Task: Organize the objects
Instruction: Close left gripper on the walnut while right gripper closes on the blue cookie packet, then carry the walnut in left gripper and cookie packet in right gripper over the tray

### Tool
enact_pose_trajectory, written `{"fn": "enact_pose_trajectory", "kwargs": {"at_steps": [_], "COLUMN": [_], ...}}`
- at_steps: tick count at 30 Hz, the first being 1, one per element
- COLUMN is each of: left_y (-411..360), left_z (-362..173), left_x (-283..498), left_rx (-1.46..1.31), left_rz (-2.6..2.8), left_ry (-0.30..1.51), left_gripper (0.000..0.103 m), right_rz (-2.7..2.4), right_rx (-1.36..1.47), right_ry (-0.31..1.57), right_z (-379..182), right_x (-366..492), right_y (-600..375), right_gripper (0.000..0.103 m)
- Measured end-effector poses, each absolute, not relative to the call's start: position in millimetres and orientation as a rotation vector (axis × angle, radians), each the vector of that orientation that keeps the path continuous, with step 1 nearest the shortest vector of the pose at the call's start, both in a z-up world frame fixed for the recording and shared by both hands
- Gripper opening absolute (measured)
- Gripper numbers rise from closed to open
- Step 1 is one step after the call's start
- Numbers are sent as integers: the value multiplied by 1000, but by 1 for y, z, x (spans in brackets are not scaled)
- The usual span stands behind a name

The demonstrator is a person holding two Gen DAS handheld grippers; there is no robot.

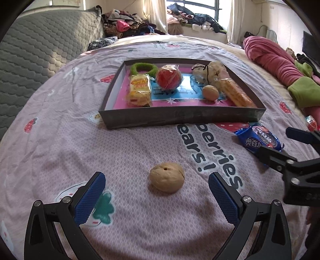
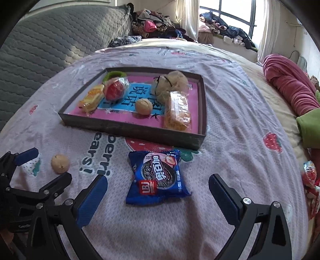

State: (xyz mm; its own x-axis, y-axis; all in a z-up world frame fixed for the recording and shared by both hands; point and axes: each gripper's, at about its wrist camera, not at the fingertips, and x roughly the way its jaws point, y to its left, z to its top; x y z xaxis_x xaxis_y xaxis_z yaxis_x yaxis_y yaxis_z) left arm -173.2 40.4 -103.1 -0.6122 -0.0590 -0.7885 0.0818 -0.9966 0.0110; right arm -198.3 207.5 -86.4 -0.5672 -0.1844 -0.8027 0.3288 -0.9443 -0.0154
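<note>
A loose walnut (image 1: 166, 177) lies on the pink bedsheet, centred between the wide-open fingers of my left gripper (image 1: 157, 185); it also shows in the right wrist view (image 2: 60, 163). A blue Oreo packet (image 2: 157, 177) lies flat between the open fingers of my right gripper (image 2: 158, 188); it shows in the left wrist view (image 1: 259, 139) too, under the right gripper's fingers. A dark shallow tray (image 1: 180, 118) holds a second walnut (image 1: 210, 92), a red wrapped ball (image 1: 169, 76), a yellow snack pack (image 1: 139, 90), a biscuit sleeve (image 1: 238, 94) and a green ring (image 1: 143, 68).
A grey quilted headboard (image 1: 40, 50) is at the left. A rolled pink blanket (image 1: 274, 58) lies at the right. Wrapped candy (image 2: 310, 176) sits at the right bed edge. Clothes are piled near the window (image 1: 192, 18).
</note>
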Motion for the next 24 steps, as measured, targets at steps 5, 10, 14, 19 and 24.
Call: {"fn": "enact_pose_trajectory", "kwargs": {"at_steps": [5, 10, 14, 19, 24], "left_y": [40, 40, 43, 45, 45], "left_z": [-111, -113, -111, -110, -108], "left_x": [-181, -184, -181, -177, -174], "left_rx": [1369, 1385, 1386, 1410, 1421], "left_rz": [-2756, -2758, -2773, -2803, -2804], "left_ry": [45, 44, 52, 95, 102], "left_gripper": [90, 63, 41, 36, 36], "right_rz": [-2527, -2512, -2507, -2492, -2484], "right_rx": [1302, 1332, 1327, 1313, 1304], "right_ry": [224, 259, 249, 243, 231], "right_z": [-98, -109, -111, -108, -103], "right_x": [-211, -216, -215, -212, -205], "right_y": [205, 200, 200, 200, 201], "right_gripper": [102, 83, 72, 57, 57]}}
